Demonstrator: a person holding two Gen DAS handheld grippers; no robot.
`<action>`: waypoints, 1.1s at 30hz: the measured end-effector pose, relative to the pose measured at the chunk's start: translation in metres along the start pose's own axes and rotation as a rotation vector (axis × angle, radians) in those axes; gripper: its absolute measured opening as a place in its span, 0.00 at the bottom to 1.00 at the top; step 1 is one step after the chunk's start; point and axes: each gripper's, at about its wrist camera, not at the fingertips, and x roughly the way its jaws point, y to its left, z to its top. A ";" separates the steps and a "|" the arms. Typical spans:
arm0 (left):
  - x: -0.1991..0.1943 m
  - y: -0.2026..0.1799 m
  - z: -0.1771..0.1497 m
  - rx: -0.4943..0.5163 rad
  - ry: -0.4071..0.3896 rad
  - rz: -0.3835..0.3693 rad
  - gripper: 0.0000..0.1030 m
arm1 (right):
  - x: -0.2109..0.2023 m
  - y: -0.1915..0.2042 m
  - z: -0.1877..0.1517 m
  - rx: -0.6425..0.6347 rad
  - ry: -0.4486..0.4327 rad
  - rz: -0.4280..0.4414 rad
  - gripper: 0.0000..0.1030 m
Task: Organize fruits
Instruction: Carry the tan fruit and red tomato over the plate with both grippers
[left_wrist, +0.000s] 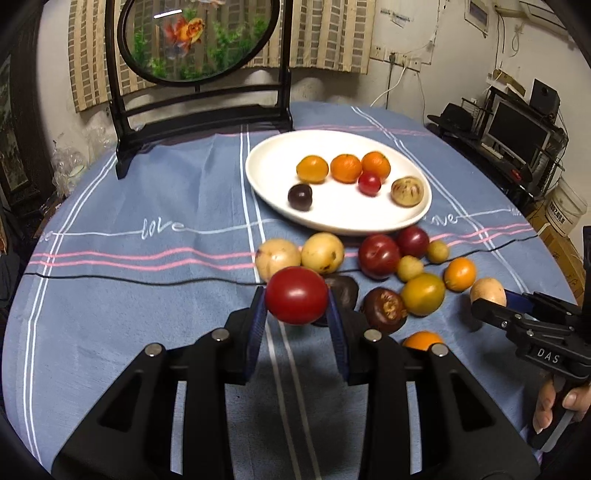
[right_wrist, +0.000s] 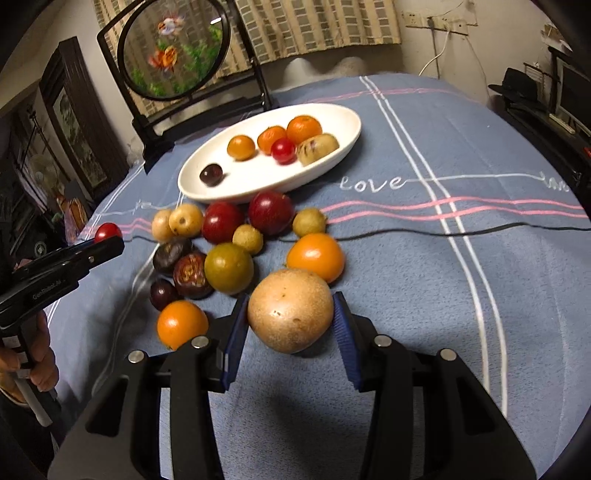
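The left tongs (left_wrist: 296, 314) clamp a round, glossy red tomato-like fruit (left_wrist: 296, 295) between their blue ribbed pads, the fruit raised clear of the blue striped cloth covering the round surface (left_wrist: 147, 295). The right tongs (right_wrist: 290, 319) grip a large, pale tan, speckled round fruit (right_wrist: 290, 310) in the same way, pads pressed on both sides.

From the left wrist view, the oval white ceramic plate (left_wrist: 266, 162) lies at twelve o'clock from the held red fruit. On the plate sit three orange mandarins (left_wrist: 346, 168) in a row, a small red cherry-like fruit (left_wrist: 369, 184) touching them, a dark purple round fruit (left_wrist: 300, 196) towards nine o'clock, and a tan mottled fruit (left_wrist: 407, 191) towards three o'clock.

Loose fruit is heaped on the cloth just below the plate: two pale yellow round fruits (left_wrist: 322, 253) at twelve o'clock of the held fruit, two dark red plums (left_wrist: 379, 256) at two o'clock, a greenish-yellow round fruit (left_wrist: 423, 294) at three o'clock, and a wrinkled dark brown-purple fruit (left_wrist: 385, 309) beside it. A thin black cable (left_wrist: 129, 279) crosses the cloth from nine to three o'clock.

A black wooden stand holding a round goldfish picture (left_wrist: 199, 37) rises at eleven o'clock, behind the plate.
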 end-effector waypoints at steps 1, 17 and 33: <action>-0.003 -0.001 0.003 -0.002 -0.007 -0.002 0.32 | -0.003 0.001 0.002 0.006 -0.010 0.006 0.44; 0.011 -0.011 0.055 0.021 -0.031 0.013 0.32 | -0.011 0.022 0.067 -0.102 -0.043 -0.016 0.44; 0.082 -0.014 0.120 0.002 0.007 0.027 0.32 | 0.047 0.023 0.135 -0.126 -0.053 -0.042 0.44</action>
